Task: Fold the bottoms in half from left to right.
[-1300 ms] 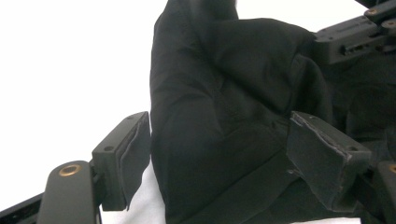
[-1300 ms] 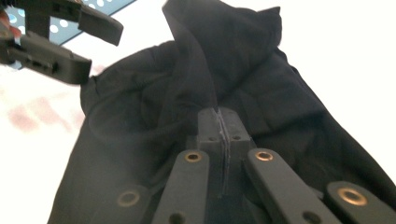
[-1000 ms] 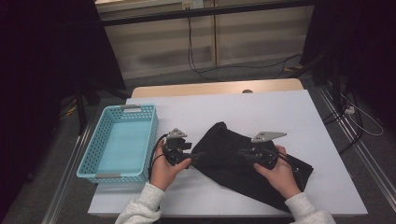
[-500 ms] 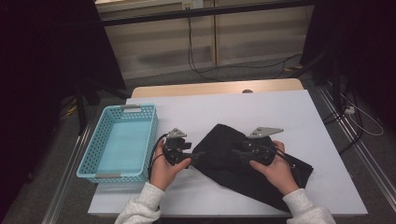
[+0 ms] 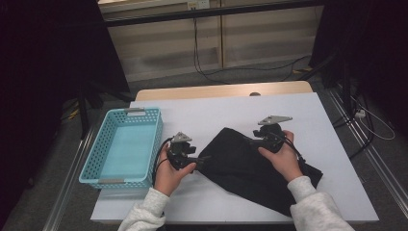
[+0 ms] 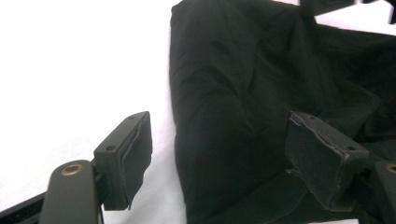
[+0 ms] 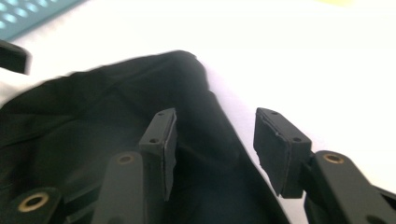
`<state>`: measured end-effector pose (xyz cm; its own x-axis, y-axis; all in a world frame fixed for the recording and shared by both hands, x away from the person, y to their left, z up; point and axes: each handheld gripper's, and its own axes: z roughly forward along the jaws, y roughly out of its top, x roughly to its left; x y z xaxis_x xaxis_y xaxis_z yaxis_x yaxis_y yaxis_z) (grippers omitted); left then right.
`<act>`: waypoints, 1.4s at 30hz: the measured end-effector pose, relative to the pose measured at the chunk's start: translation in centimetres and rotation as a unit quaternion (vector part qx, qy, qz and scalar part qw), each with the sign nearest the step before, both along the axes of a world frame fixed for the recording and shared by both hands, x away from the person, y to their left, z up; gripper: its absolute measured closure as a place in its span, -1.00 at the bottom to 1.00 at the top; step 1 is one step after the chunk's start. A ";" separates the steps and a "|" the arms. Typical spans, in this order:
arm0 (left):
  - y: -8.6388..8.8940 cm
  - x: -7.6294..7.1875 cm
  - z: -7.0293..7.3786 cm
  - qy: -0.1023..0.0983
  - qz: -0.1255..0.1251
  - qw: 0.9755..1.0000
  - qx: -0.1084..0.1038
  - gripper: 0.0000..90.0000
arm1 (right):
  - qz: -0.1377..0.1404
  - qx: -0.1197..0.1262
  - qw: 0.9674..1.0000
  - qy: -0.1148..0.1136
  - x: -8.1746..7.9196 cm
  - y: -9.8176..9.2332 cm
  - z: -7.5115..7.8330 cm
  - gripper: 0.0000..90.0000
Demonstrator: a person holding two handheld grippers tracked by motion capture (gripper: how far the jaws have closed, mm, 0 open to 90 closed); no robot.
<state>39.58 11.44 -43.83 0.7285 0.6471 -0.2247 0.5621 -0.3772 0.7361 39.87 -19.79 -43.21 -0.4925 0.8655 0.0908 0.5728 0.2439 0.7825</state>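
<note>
black cloth [image 5: 250, 166]: lying flat between both tools
right gripper [image 7: 212, 144]: jaws just been reopening, nothing pinched, probably regripping
left gripper [image 6: 219, 154]: gaping wide, not gripping

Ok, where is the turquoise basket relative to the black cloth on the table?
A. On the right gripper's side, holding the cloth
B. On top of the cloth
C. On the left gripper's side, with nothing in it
C: in the high view the turquoise basket stands beside the left gripper, apart from the black cloth, its floor bare.
</note>
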 end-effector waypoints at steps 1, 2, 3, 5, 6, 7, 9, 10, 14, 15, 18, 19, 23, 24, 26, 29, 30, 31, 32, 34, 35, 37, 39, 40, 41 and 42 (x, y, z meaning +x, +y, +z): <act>0.0 0.0 0.0 0.001 -0.001 1.000 0.000 -0.47 | 0.001 -0.002 1.000 0.007 0.4 0.0 -0.4 0.26; 0.0 0.0 -0.1 0.000 -0.001 1.000 0.001 -0.47 | 0.003 0.000 1.000 0.012 0.6 0.1 -0.7 0.26; -0.1 0.0 -0.2 0.000 -0.001 1.000 0.002 -0.47 | 0.004 -0.008 1.000 0.023 0.9 0.2 -1.3 0.26; -0.2 0.0 -0.2 0.000 -0.002 1.000 0.003 -0.47 | -0.002 -0.029 0.999 0.034 1.3 0.2 -1.9 0.23; -0.2 -0.1 -0.2 0.001 -0.002 1.000 0.002 -0.47 | -0.003 -0.030 0.999 0.042 1.5 0.1 -2.3 0.23; -0.3 -0.1 -0.2 0.001 -0.006 1.000 0.005 -0.47 | -0.003 -0.029 0.999 0.044 1.6 0.1 -2.5 0.23; -0.3 -0.1 -0.2 0.001 -0.006 1.000 0.006 -0.47 | 0.001 -0.027 0.998 0.048 1.8 0.1 -2.7 0.21; -0.3 -0.1 -0.3 -0.001 -0.006 1.000 0.006 -0.47 | 0.005 -0.025 0.999 0.046 1.8 0.2 -2.7 0.22; -0.4 -0.1 -0.3 0.001 -0.005 1.000 0.006 -0.47 | 0.024 -0.014 0.999 0.028 1.5 0.6 -2.0 0.22; -0.4 -0.1 -0.3 0.002 -0.006 1.000 0.006 -0.47 | 0.024 -0.014 0.999 0.025 1.5 0.6 -1.9 0.22; -0.4 -0.1 -0.3 -0.001 -0.005 1.000 0.006 -0.47 | 0.036 -0.028 0.998 0.043 1.8 1.0 -2.4 0.22; -0.4 -0.2 -0.2 -0.003 -0.004 1.000 0.006 -0.47 | 0.036 -0.033 0.998 0.049 1.8 1.1 -2.7 0.22; -0.3 -0.1 -0.1 -0.003 -0.004 1.000 0.005 -0.47 | 0.047 -0.021 0.998 0.043 1.7 1.4 -2.9 0.70; -0.3 -0.1 -0.2 -0.003 -0.003 1.000 0.007 -0.47 | 0.048 -0.026 0.998 0.039 1.7 1.4 -2.7 0.80; -0.2 -0.1 -0.2 -0.002 -0.005 1.000 0.007 -0.47 | 0.050 -0.027 0.997 0.046 1.8 1.5 -2.4 0.85; -0.2 -0.1 0.0 -0.005 -0.003 1.000 0.004 -0.47 | 0.050 -0.030 0.998 0.039 1.6 1.6 -1.7 0.86; -0.2 -0.1 0.0 -0.007 -0.003 1.000 0.004 -0.47 | 0.049 -0.023 0.998 0.040 1.6 1.6 -1.3 0.86; -0.2 -0.1 0.1 -0.007 -0.004 1.000 0.005 -0.47 | 0.047 -0.017 0.998 0.039 1.5 1.6 -0.9 0.86; -0.2 -0.1 0.1 -0.007 -0.004 1.000 0.004 -0.47 | 0.048 -0.017 0.998 0.038 1.4 1.7 -0.4 0.86; -0.3 -0.1 0.1 -0.008 -0.003 1.000 0.004 -0.47 | 0.052 -0.018 0.998 0.037 1.2 1.8 0.3 0.86; -0.3 -0.1 0.0 -0.007 -0.003 1.000 0.004 -0.47 | 0.056 -0.012 0.998 0.034 1.0 1.7 0.8 0.86; -0.2 -0.1 0.1 -0.008 -0.002 1.000 0.004 -0.47 | 0.055 -0.008 0.998 0.033 0.9 1.7 1.1 0.87; -0.2 -0.1 0.1 -0.007 -0.003 1.000 0.003 -0.47 | 0.053 -0.003 0.998 0.037 0.7 1.5 1.3 0.87; -0.2 -0.1 0.1 -0.007 -0.001 1.000 0.002 -0.47 | 0.052 -0.003 0.998 0.040 0.6 1.4 1.3 0.87; -0.1 -0.1 0.1 -0.008 -0.002 1.000 0.001 -0.47 | 0.052 -0.003 0.998 0.044 0.5 1.2 1.3 0.87; -0.1 -0.1 0.1 -0.009 0.000 1.000 0.000 -0.47 | 0.050 -0.004 0.998 0.046 0.5 1.1 1.2 0.87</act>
<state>39.50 11.33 -43.70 0.7330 0.6465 -0.2117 0.5484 -0.3773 0.7463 40.34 -18.71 -41.98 -0.5657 0.8139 0.1324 0.6143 0.3088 0.7262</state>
